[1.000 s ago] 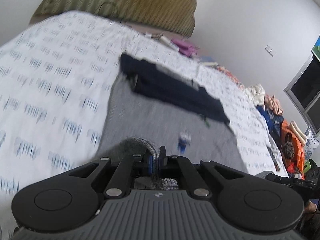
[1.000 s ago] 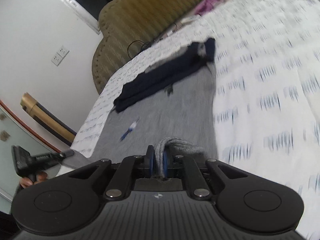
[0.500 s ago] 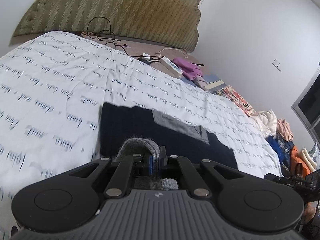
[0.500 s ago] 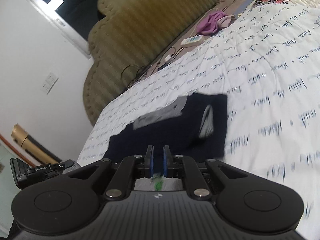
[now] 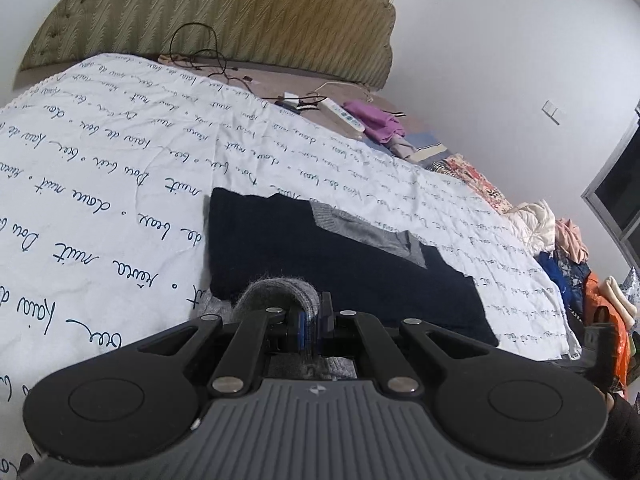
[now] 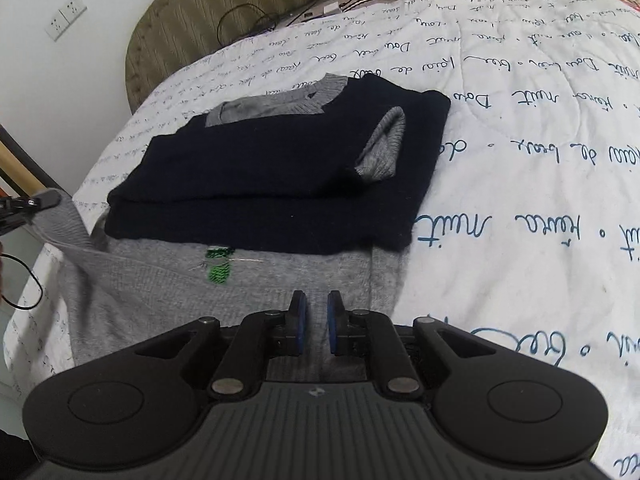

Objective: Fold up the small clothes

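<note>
A small sweater with a navy top [image 6: 280,168] and a grey lower part [image 6: 168,292] lies on the white quilt [image 6: 520,160], its sleeves folded in over the chest. My left gripper [image 5: 314,322] is shut on a bunched grey corner of the sweater's hem [image 5: 276,292]. In the right wrist view that corner [image 6: 60,216] is held lifted at the far left by the left gripper's fingertips [image 6: 44,199]. My right gripper [image 6: 317,314] is open and empty, just above the grey hem near its right side. A green patch [image 6: 218,266] shows on the grey knit.
A padded olive headboard [image 5: 240,20] stands at the far end. A power strip [image 5: 344,114], cables and a purple cloth [image 5: 376,120] lie near it. Piled clothes and bags [image 5: 560,240] sit beside the bed at the right. A wall socket [image 6: 66,18] is at the left.
Both grippers carried the grey hem forward over the sweater, then drew back. My right gripper has let go of the hem and opened; the left one still holds its corner.
</note>
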